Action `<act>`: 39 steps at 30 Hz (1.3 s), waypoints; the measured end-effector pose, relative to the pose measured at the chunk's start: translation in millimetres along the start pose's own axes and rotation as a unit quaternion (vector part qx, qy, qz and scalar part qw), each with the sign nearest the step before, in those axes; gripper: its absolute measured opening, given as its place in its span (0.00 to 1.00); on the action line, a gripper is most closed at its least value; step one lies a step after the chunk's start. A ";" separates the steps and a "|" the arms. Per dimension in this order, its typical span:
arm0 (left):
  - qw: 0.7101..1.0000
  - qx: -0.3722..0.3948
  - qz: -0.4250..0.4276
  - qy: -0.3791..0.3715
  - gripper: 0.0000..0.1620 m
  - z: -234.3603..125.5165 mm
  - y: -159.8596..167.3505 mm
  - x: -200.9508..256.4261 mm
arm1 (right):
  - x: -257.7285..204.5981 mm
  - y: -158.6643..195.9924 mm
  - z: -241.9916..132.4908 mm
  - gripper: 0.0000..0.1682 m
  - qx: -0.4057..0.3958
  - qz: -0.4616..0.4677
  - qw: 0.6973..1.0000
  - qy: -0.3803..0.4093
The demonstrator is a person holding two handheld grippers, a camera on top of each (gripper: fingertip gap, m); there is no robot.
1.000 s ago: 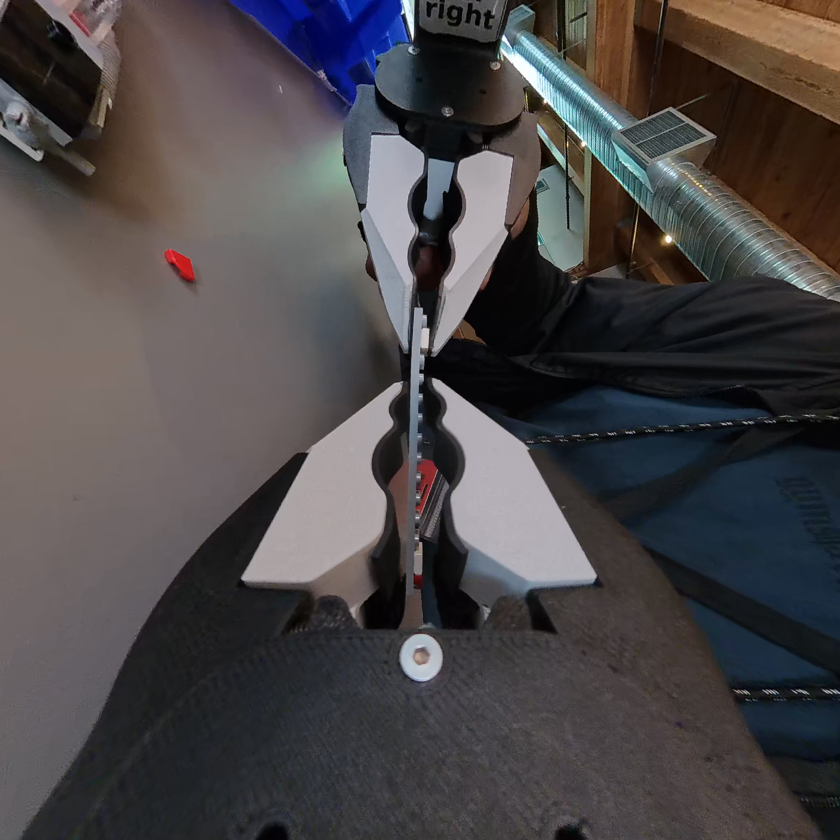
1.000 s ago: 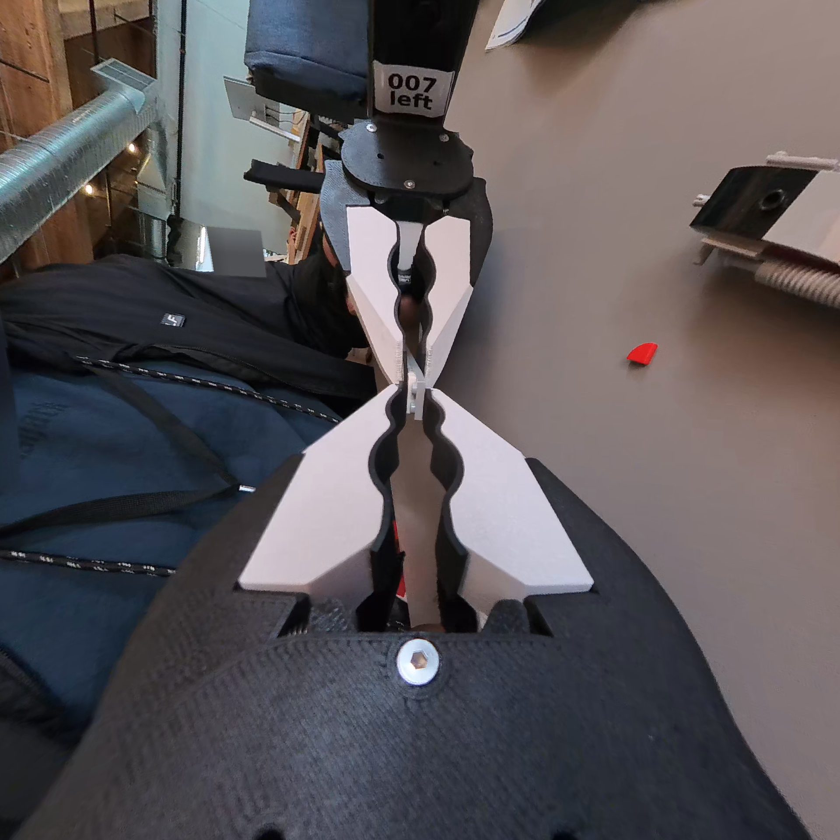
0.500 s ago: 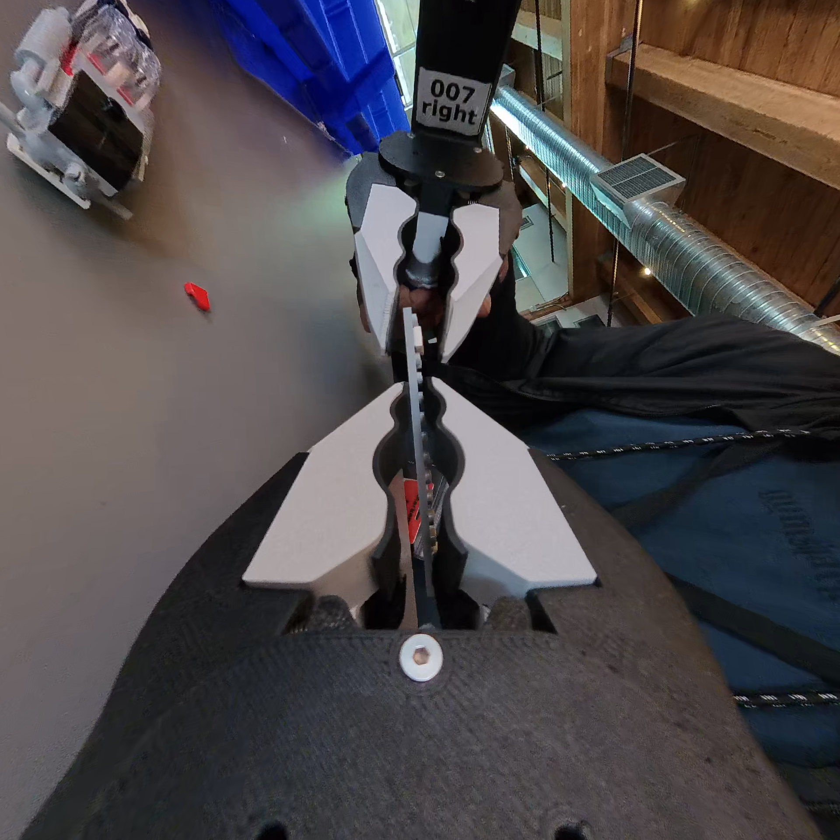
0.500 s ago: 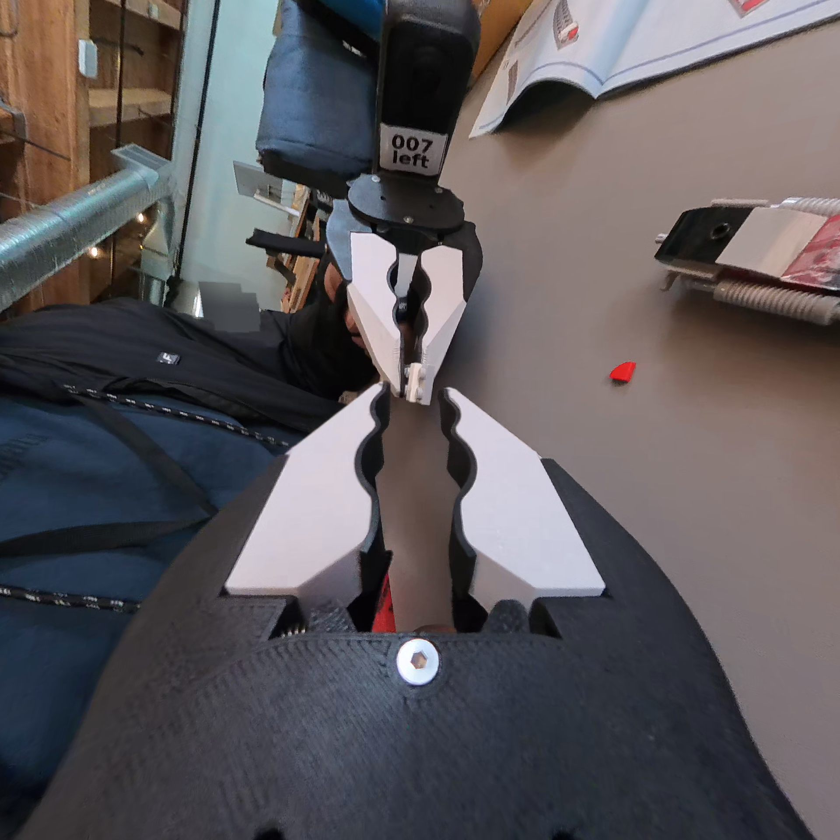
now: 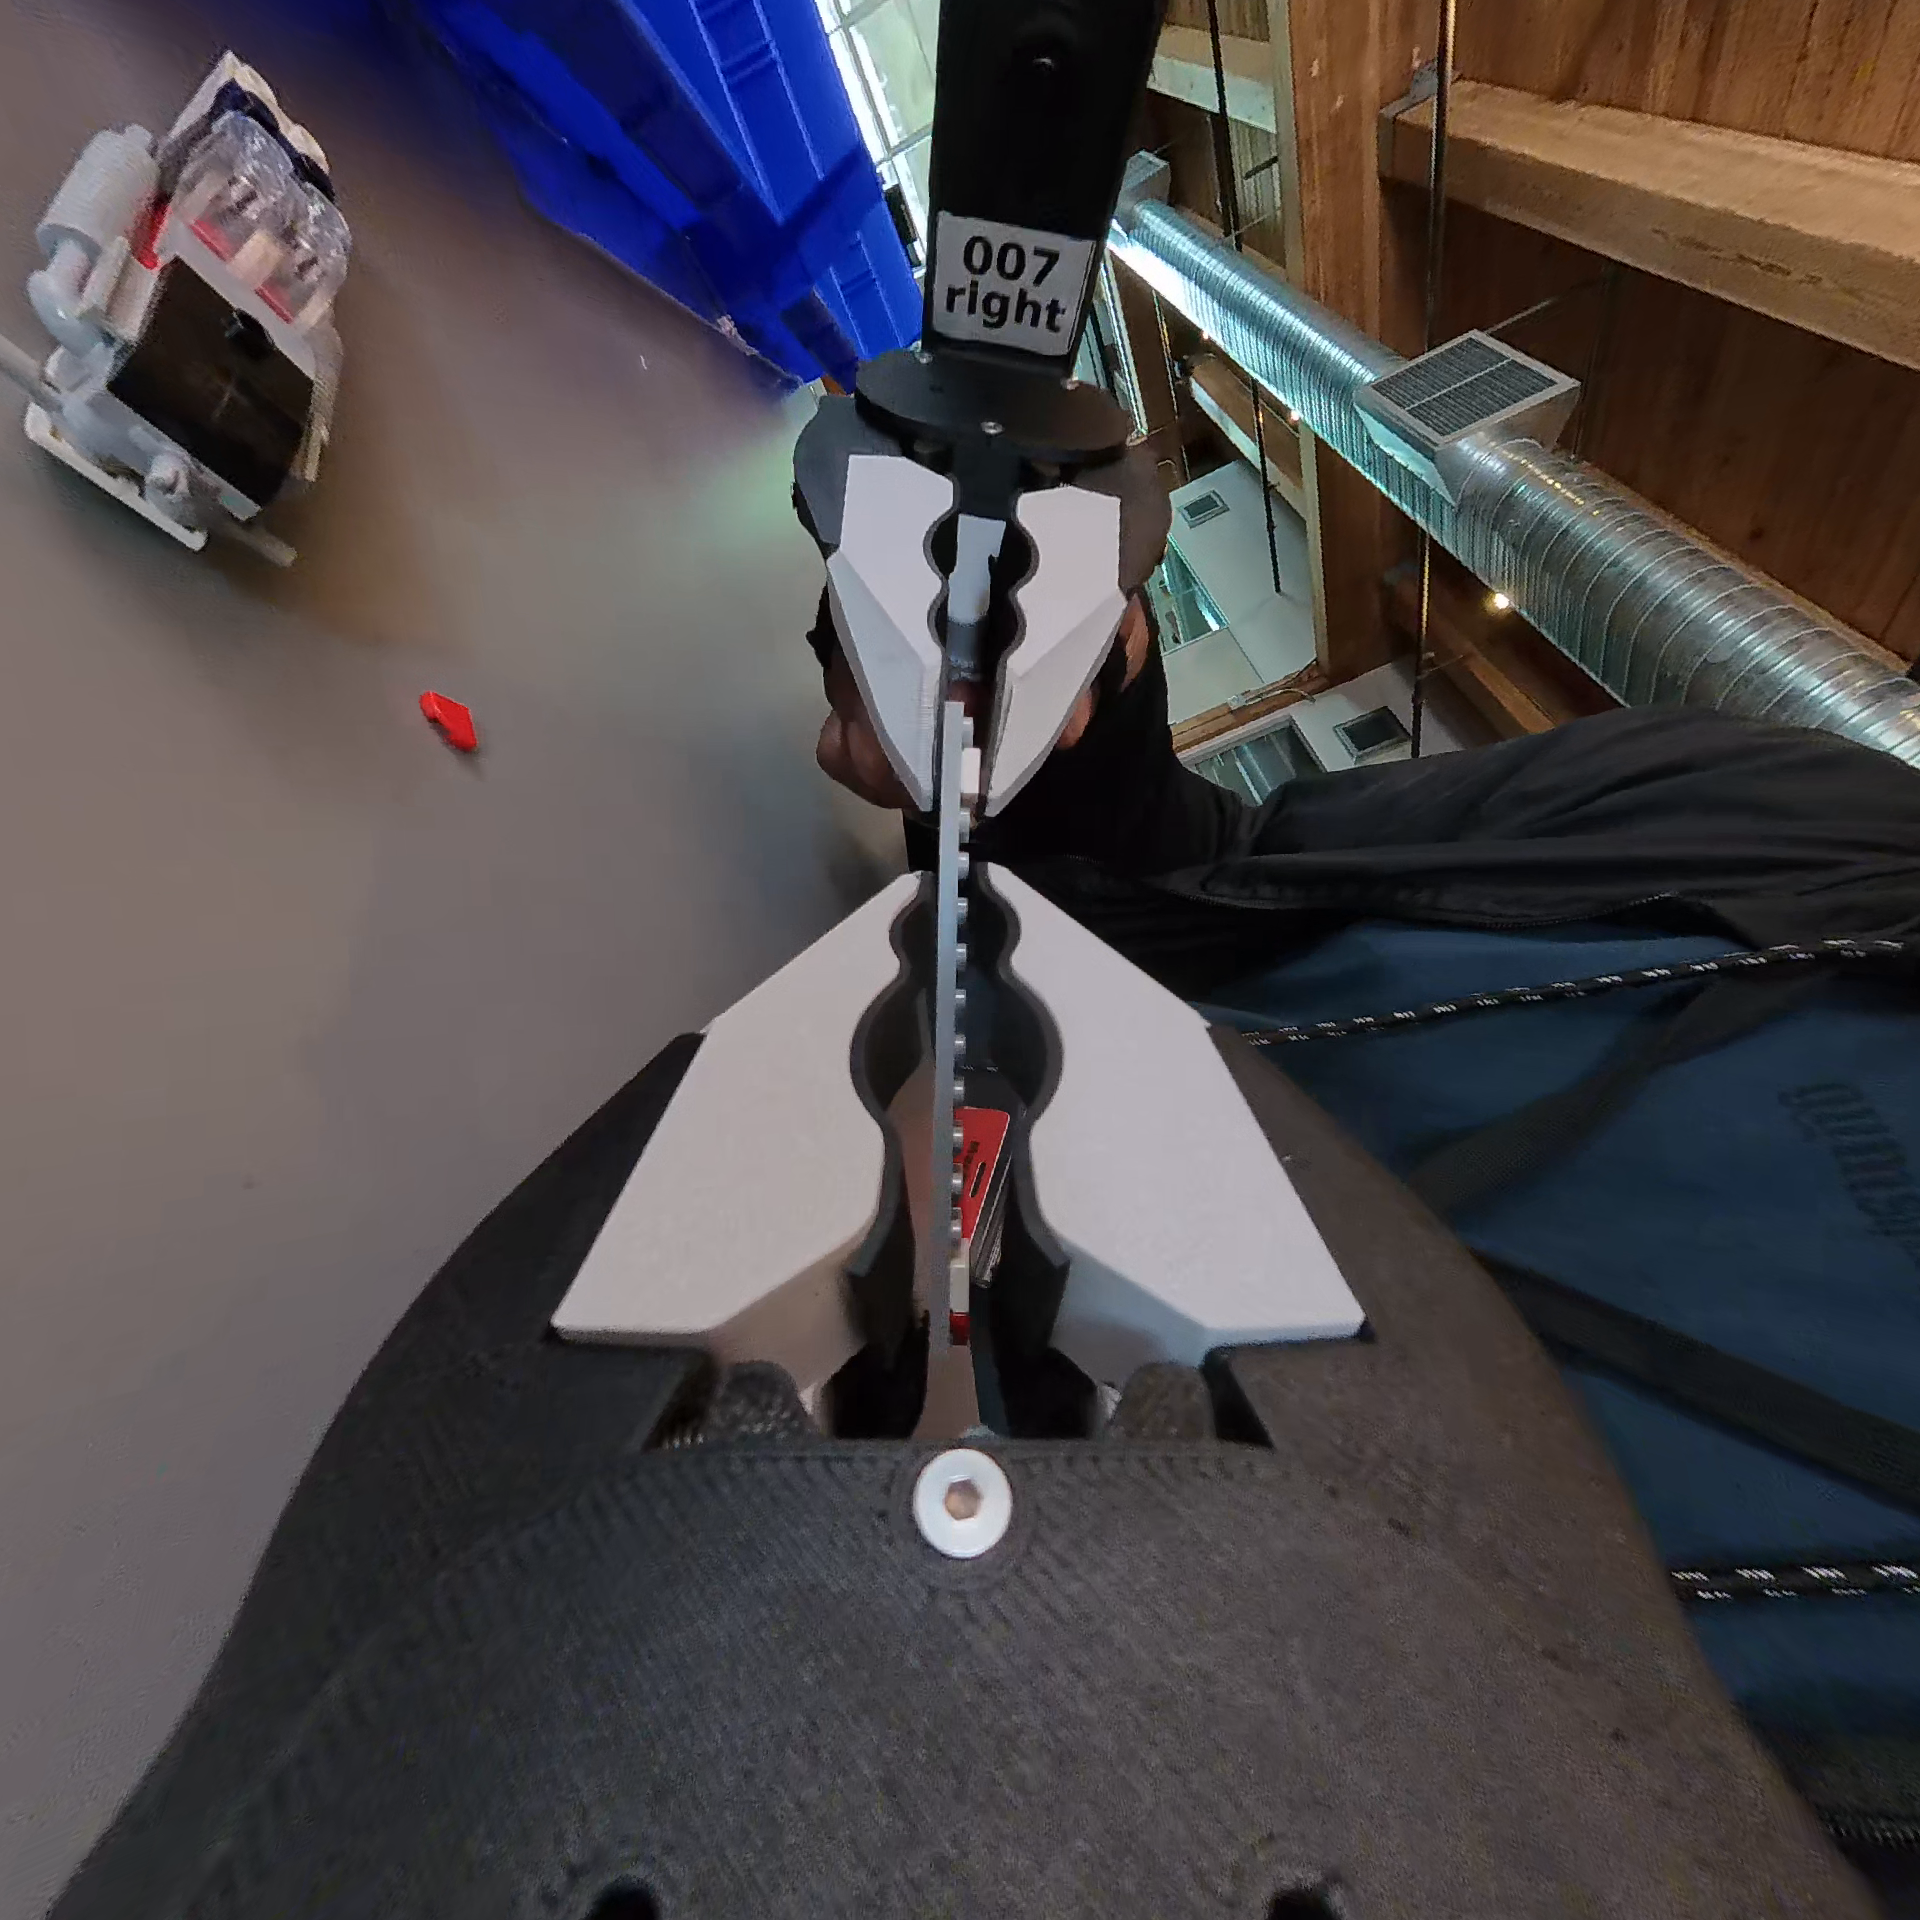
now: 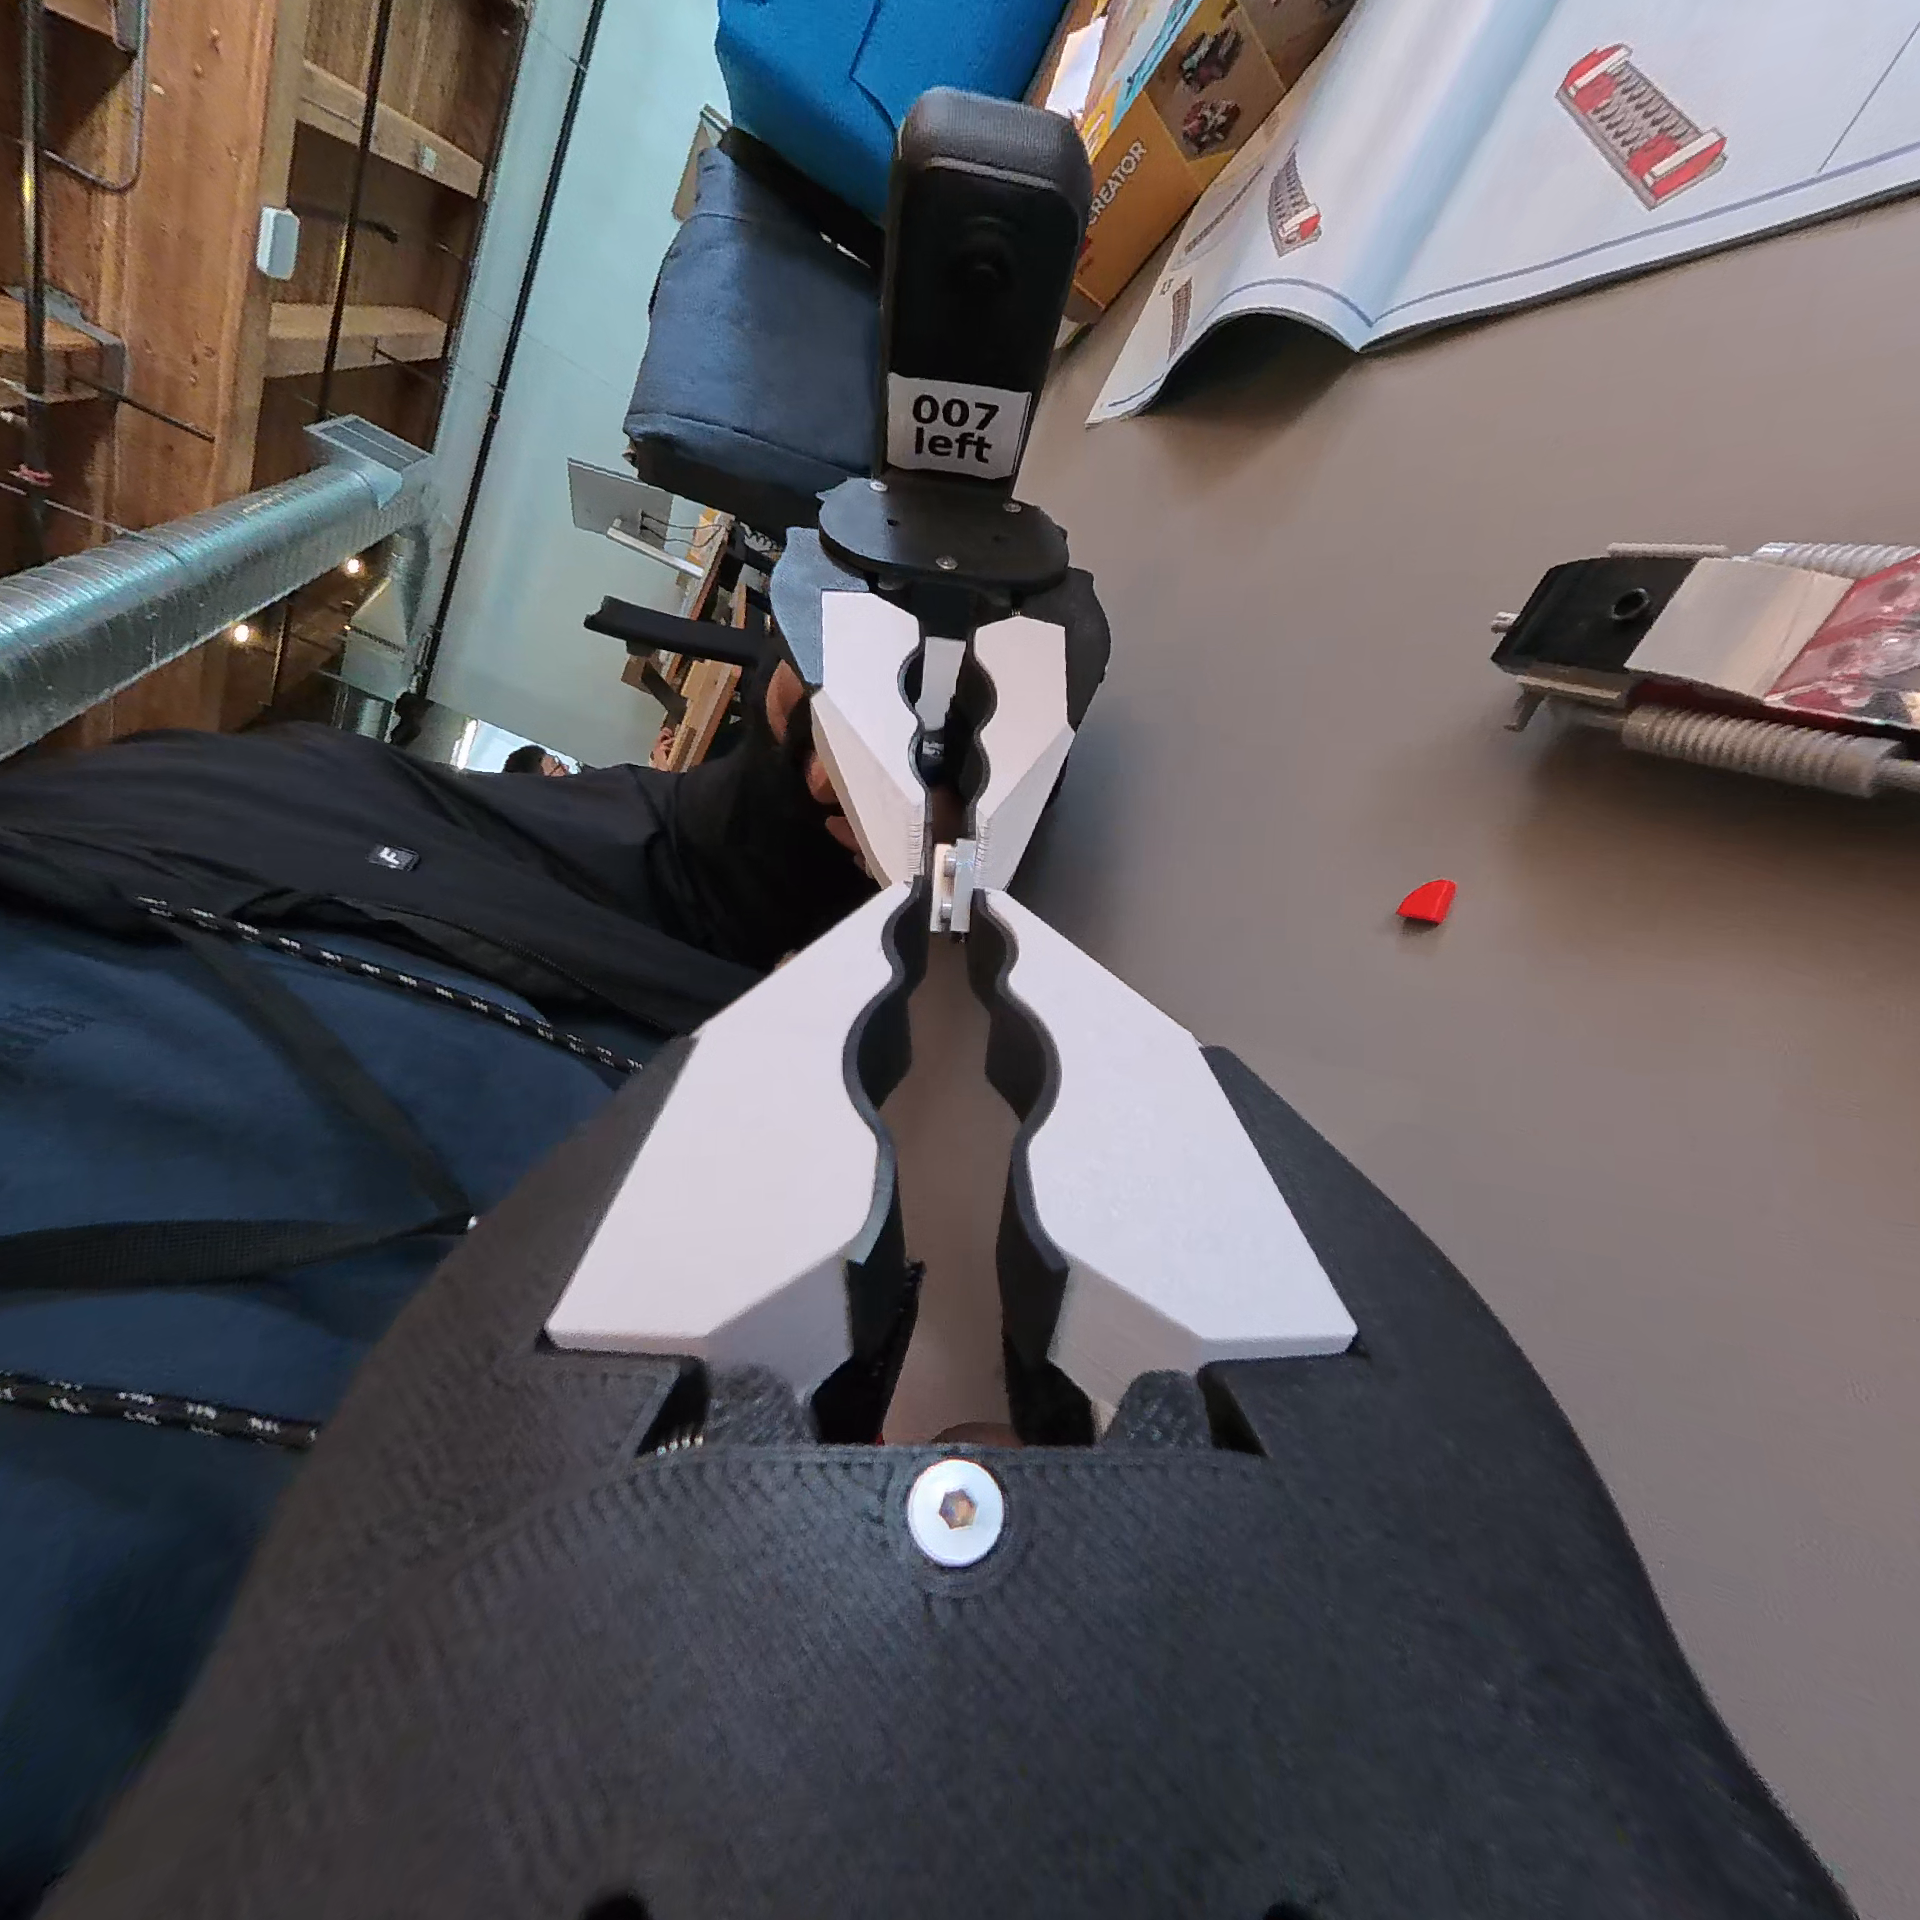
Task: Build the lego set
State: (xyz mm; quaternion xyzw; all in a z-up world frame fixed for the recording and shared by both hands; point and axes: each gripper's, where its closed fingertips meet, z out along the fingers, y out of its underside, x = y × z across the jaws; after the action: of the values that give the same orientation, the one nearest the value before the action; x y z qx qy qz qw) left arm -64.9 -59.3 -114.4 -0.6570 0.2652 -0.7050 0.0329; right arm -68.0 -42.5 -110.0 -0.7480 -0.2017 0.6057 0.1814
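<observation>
Left tool (image 5: 951, 894) pinches a long, thin grey studded Lego plate (image 5: 948, 1039) edge-on above the grey desk (image 5: 312, 987). Right tool (image 6: 951, 914) nips a small white plate piece (image 6: 954, 883) at the strip's far end. Align studs squarely, then press straight; skewed pressure likely pops it loose.

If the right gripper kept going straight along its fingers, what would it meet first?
Probably the grey studded plate clamped edge-on in the left gripper, which faces it head-on. The right gripper has its fingertips about at the plate's end; whether they already touch is unclear.
</observation>
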 end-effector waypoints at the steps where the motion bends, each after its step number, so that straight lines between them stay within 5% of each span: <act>1: 1.000 0.003 0.001 0.001 0.03 -0.7 -1.2 0.4 | 0.3 -1.2 0.1 0.03 0.005 0.000 1.000 -0.001; 9: 0.999 0.050 -0.011 -0.006 0.03 -9.3 -16.7 -4.2 | 2.0 -16.3 -5.9 0.24 0.062 -0.026 0.998 0.014; 28: 0.998 0.044 0.046 -0.029 0.03 -7.8 -17.1 -1.8 | 4.4 -23.4 4.4 0.04 0.126 -0.009 0.992 -0.030; 36: 0.998 0.046 0.042 -0.021 0.04 -7.3 -17.2 -0.2 | 0.9 -23.6 3.5 0.03 0.128 -0.046 0.990 -0.024; 39: 0.997 0.062 0.028 -0.032 0.03 -11.6 -22.2 -4.5 | 9.2 -27.3 -5.4 0.12 0.127 -0.095 0.987 0.032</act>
State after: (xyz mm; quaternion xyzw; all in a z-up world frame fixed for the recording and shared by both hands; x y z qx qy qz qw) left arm -68.6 -34.7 -109.2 -0.6679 0.2381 -0.6978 0.1014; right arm -63.2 -14.5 -102.5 -0.7153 -0.1869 0.5824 0.3379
